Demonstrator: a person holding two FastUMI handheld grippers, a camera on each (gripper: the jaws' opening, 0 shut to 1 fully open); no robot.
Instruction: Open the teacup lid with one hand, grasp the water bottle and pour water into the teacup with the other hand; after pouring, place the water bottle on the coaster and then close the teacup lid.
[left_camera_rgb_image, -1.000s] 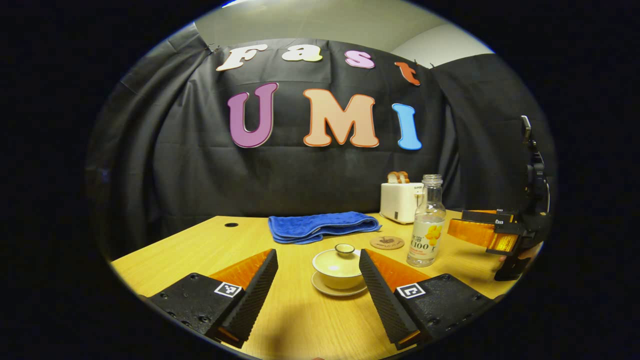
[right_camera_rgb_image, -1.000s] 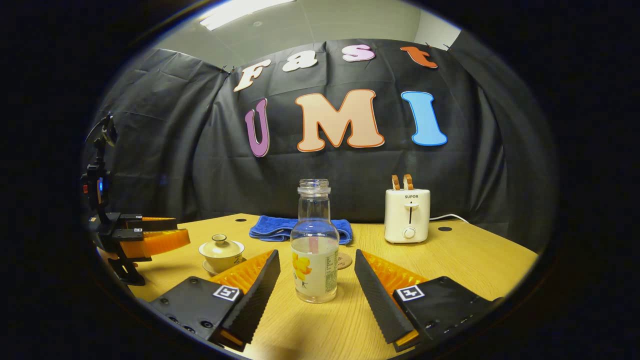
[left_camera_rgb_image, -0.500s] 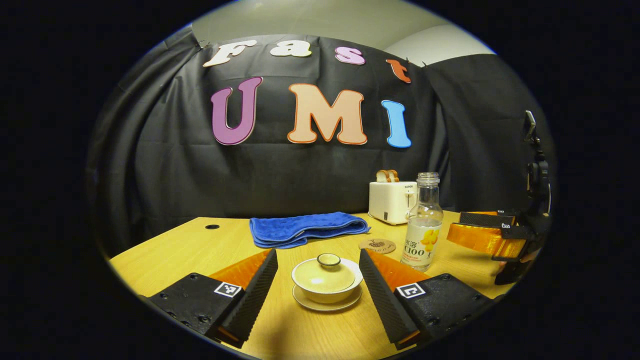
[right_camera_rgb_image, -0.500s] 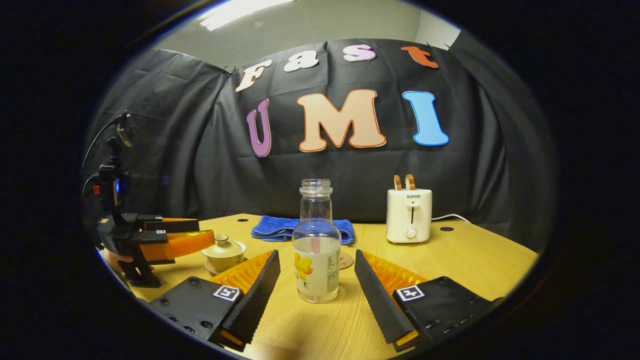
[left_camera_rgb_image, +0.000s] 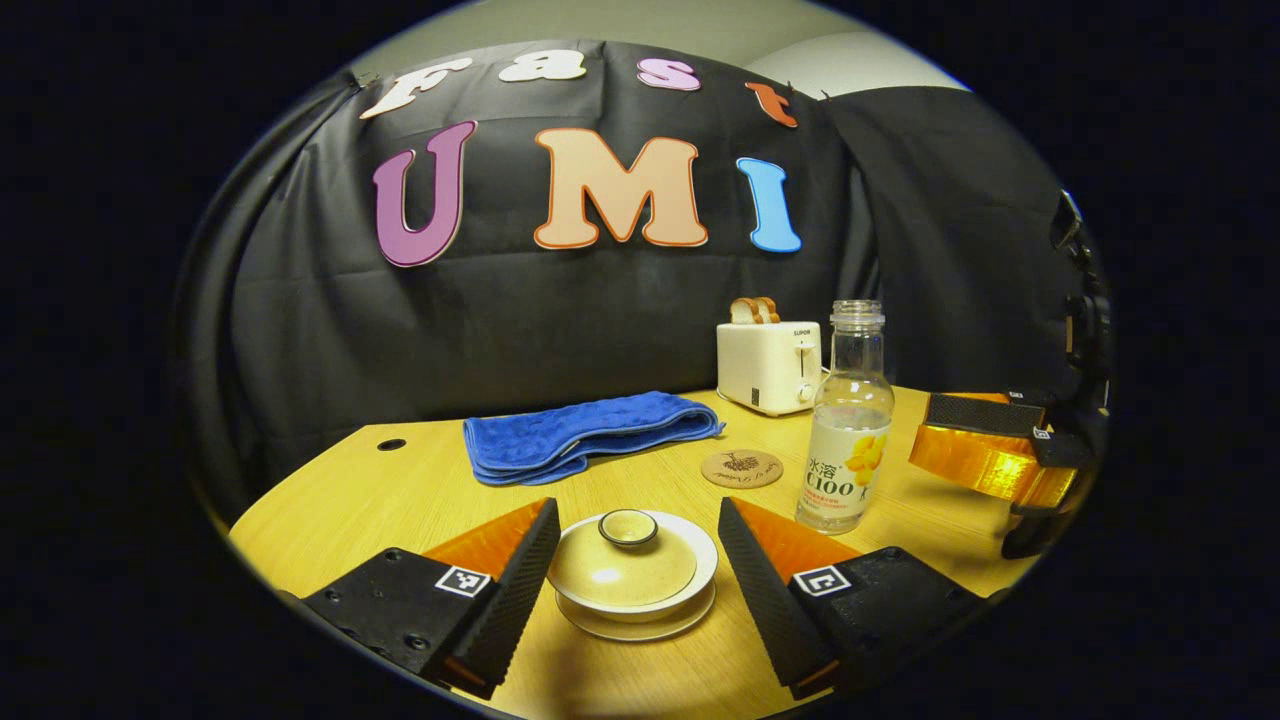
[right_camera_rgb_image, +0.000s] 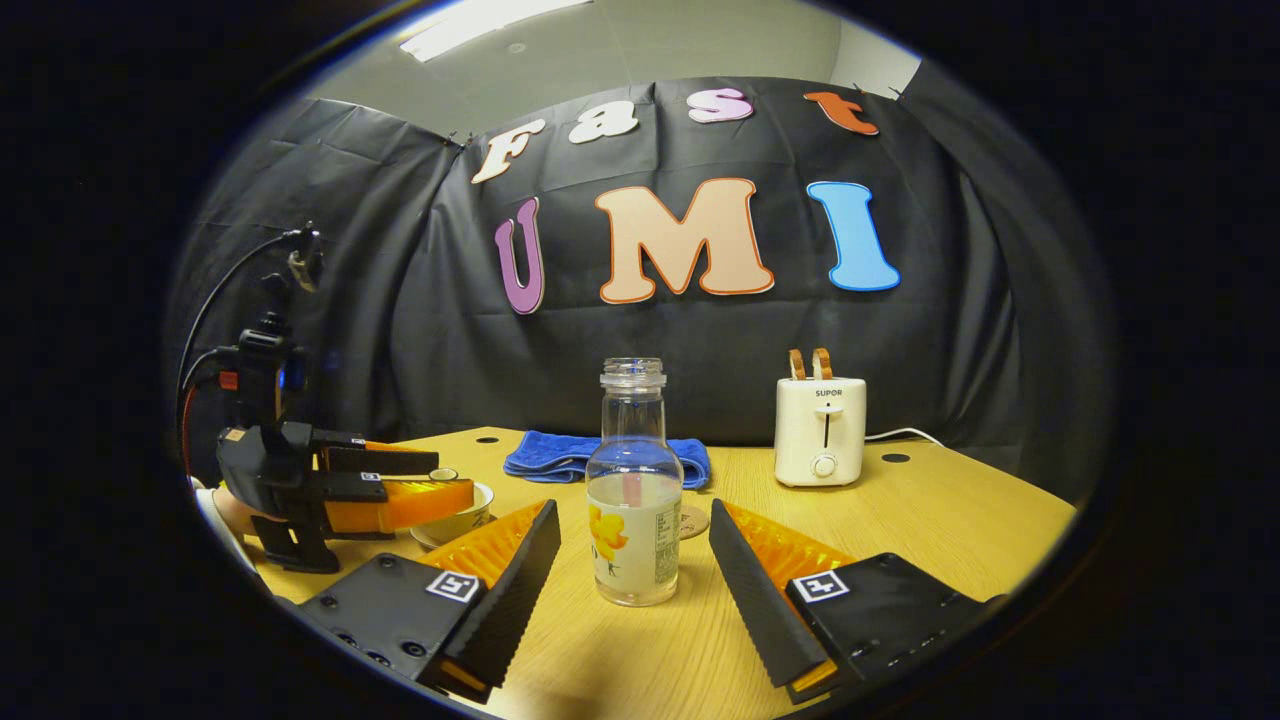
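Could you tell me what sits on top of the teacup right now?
Its lid, with a small round knob, covers the teacup. The cup's inside is hidden beneath it.

My lidded cream ceramic teacup (left_camera_rgb_image: 632, 572) is sitting on its saucer; the uncapped clear glass water bottle (right_camera_rgb_image: 633, 490) is standing upright near the round cork coaster (left_camera_rgb_image: 741, 468).

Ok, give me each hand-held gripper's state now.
Left hand-held gripper: open, fingers either side of the lidded teacup.
Right hand-held gripper: open, water bottle between its fingers.
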